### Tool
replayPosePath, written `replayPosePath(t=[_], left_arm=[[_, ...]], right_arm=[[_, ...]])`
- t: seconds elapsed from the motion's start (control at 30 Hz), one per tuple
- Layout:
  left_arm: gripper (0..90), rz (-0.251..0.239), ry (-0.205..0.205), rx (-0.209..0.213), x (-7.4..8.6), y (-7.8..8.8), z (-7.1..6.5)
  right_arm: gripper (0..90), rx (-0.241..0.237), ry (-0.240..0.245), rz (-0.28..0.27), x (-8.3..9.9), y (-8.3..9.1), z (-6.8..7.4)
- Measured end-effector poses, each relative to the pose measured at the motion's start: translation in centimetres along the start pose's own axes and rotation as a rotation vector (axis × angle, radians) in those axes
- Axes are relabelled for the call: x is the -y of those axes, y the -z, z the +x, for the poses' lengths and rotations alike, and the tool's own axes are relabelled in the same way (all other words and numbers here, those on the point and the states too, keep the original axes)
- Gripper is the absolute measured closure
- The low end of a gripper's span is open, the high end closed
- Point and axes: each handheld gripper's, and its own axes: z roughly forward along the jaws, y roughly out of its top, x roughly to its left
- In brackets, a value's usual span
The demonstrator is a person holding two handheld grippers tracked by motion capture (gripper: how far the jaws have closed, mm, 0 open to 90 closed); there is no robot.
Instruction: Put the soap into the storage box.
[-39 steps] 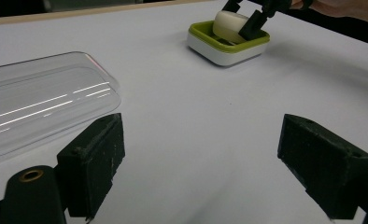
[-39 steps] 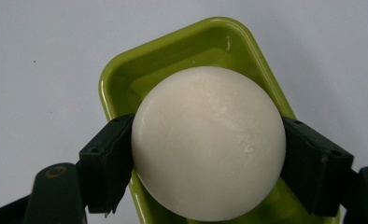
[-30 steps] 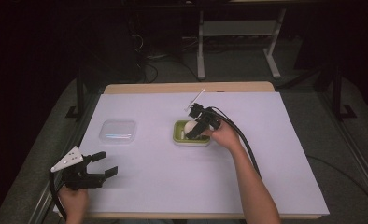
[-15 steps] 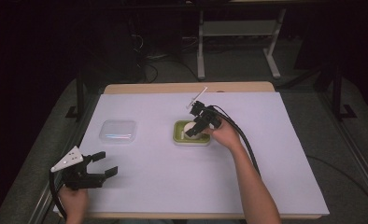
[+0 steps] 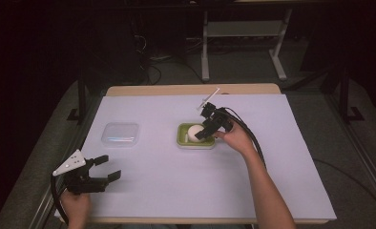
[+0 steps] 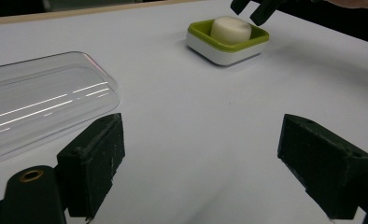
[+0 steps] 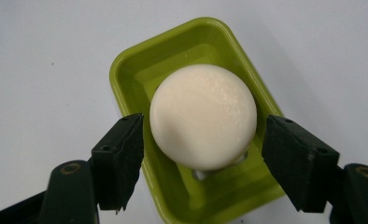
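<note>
A round cream soap (image 7: 203, 116) lies in a green soap dish (image 7: 126, 74) near the middle of the white table cover (image 5: 176, 191). My right gripper (image 7: 204, 119) reaches down into the dish from the right. Its jaws have just been closing with the soap between them, and the pads now hold its two sides. In the high view the same gripper (image 5: 201, 134) stands tilted over the soap (image 5: 194, 132) and the dish (image 5: 182, 141). My left gripper (image 5: 109, 167) rests open at the near left corner with nothing between its fingers.
A clear plastic lid (image 5: 120, 133) lies flat to the left of the dish, close ahead of the left gripper (image 6: 201, 130). A black cable (image 5: 253, 138) trails from the right gripper along the forearm. Metal frame legs (image 5: 205, 52) stand beyond the table's far wooden edge.
The right gripper has stayed over the dish, shifting only slightly, and its jaws have drawn in around the soap. The left gripper and the lid have not moved.
</note>
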Motion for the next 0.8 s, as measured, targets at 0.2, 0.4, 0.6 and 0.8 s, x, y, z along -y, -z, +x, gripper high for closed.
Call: replayPosePath(t=[0.2,0.4,0.6,0.8], left_arm=[[14.4,0.001,-0.001,0.001,0.0,0.0,0.0],[14.4,0.007,0.003,0.001,0.0,-0.1,-0.1],[14.5,0.008,0.003,0.000,0.0,-0.1,-0.1],[14.5,0.007,0.004,0.000,0.0,-0.1,-0.1]], right_arm=[[27.9,-0.005,-0.011,0.001,1.0,0.9,0.2],[27.8,0.002,-0.020,-0.008,2.1,1.7,0.6],[27.1,-0.004,-0.034,-0.022,3.0,2.3,0.8],[26.2,-0.012,-0.039,-0.032,4.1,3.0,1.2]])
